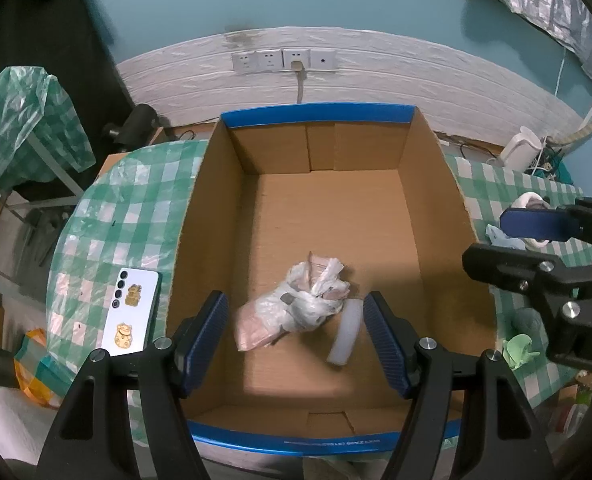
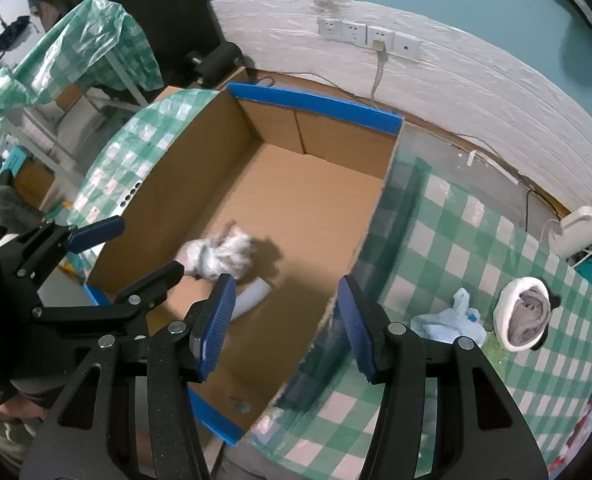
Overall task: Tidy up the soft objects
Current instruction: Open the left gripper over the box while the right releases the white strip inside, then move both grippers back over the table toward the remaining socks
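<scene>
The open brown cardboard box with blue-taped rims [image 1: 435, 216] is sitting on the table under a green-and-white checked plastic cloth [image 1: 132, 208]. Two soft items are already lying on the box floor: a crumpled white-and-pink plastic-wrapped bundle [image 1: 296, 304] and, just beside it, a small white foam roll [image 1: 345, 334].

The left gripper [image 1: 296, 340] is hanging over these two items with its blue ribbed fingers [image 1: 206, 340] spread wide and nothing between them. The right gripper [image 2: 282, 324] is hovering astride the box's right wall, its fingers likewise spread and pinching nothing.

Judged from this layout, the step in hand is a release into the box. To do it well, lift both grippers straight up, keeping the fingers apart so no plastic is snagging on the ribs, then move to the remaining items.

The right wrist view is showing what the left barely shows: a crumpled pale blue plastic bag [image 2: 449, 320] and a white plush cap holding grey fabric [image 2: 523, 316], both still outside on the cloth. The left wrist view alone is showing a white phone with gold cat stickers [image 1: 134, 312] left of the box and a small green soft item [image 1: 517, 350].
</scene>
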`<state>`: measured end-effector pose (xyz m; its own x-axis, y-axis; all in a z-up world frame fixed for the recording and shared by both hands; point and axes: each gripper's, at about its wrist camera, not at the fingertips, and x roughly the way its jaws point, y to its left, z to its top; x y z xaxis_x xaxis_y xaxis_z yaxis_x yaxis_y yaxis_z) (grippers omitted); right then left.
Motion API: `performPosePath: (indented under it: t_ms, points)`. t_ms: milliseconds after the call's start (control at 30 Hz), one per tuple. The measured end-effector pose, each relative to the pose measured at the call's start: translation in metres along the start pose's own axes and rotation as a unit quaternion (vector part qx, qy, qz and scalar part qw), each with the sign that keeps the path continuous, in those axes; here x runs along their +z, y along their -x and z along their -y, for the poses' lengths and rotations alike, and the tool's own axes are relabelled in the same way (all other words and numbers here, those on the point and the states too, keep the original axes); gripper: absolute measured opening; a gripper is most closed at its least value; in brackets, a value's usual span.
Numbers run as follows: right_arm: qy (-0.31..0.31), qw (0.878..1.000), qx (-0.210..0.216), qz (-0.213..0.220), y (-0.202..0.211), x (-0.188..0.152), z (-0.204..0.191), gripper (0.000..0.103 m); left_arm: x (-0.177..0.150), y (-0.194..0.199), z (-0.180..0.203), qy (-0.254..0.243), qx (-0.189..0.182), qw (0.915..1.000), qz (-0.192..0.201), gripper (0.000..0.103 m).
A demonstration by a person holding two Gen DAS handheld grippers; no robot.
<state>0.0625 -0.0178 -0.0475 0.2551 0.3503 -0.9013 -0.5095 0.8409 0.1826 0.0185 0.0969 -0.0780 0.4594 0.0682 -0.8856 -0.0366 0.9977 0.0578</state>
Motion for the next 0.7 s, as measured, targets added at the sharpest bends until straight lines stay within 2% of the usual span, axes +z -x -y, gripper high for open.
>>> performPosePath:
  t_ms: [700]
  points:
    - [-0.025,1.000,-0.018,0.006,0.016,-0.022,0.039,0.054,0.004,0.001,0.031,-0.027,-0.009,0.9996,0.000,0.072]
